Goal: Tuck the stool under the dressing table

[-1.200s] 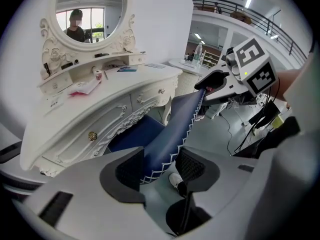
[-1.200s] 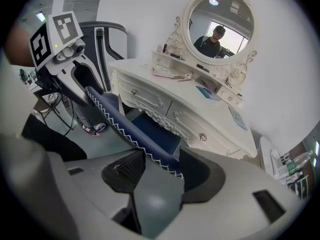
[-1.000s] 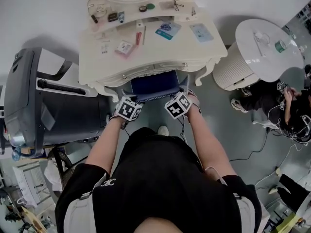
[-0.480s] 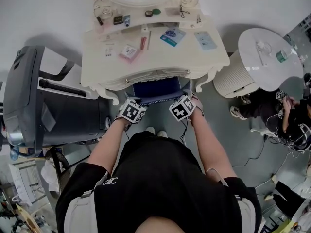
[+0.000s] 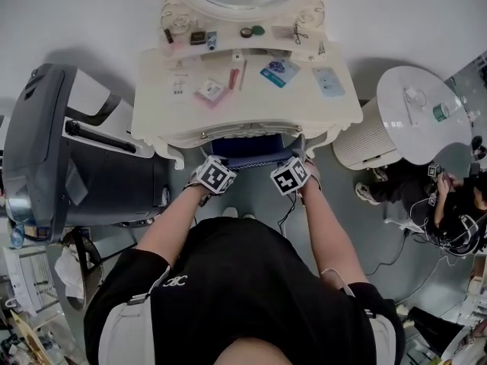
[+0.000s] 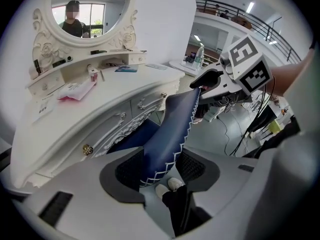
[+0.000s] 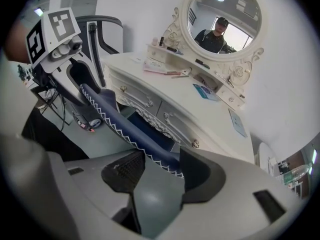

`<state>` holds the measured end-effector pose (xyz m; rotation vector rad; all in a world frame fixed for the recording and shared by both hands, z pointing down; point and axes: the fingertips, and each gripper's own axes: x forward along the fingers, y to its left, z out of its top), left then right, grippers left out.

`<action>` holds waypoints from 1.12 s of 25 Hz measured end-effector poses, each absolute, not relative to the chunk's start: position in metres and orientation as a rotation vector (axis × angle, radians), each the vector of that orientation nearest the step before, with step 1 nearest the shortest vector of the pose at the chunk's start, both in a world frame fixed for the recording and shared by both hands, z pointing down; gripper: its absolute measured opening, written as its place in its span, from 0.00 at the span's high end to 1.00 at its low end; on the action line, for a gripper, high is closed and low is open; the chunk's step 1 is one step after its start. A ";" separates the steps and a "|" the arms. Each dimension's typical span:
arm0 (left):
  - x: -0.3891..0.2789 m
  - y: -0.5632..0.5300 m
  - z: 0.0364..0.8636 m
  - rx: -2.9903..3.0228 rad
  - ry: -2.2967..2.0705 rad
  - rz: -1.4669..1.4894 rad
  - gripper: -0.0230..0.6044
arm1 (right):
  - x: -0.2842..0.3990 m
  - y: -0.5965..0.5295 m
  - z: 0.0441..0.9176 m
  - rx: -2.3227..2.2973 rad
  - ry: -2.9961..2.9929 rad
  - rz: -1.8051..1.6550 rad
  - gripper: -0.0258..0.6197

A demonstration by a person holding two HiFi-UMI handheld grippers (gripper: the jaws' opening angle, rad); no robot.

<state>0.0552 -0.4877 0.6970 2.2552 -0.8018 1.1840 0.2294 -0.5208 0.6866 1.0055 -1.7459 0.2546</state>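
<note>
Left gripper (image 6: pixel 162 168), right gripper (image 7: pixel 162 170): each clamped on blue stool (image 5: pixel 245 144) seat edge; seat mostly beneath table (image 5: pixel 304 109) ahead. Risk: uneven push skews stool into table; slick seat slips from jaws.

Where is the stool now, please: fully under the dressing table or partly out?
Partly out. Most of the stool lies beneath the table, but its stitched near edge juts out, gripped by the left gripper and right gripper.
</note>
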 end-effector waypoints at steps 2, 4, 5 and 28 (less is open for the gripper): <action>0.055 -0.500 0.697 2.263 -0.839 1.197 0.65 | 0.230 -0.531 0.688 0.998 -1.726 0.255 0.63; 0.053 -0.509 0.696 2.273 -0.852 1.220 0.65 | 0.229 -0.537 0.689 0.962 -1.711 0.281 0.63; 0.052 -0.511 0.696 2.274 -0.851 1.230 0.65 | 0.228 -0.538 0.689 0.950 -1.709 0.294 0.62; 0.052 -0.510 0.645 2.400 -0.930 1.358 0.66 | 0.216 -0.529 0.631 1.146 -1.727 0.230 0.91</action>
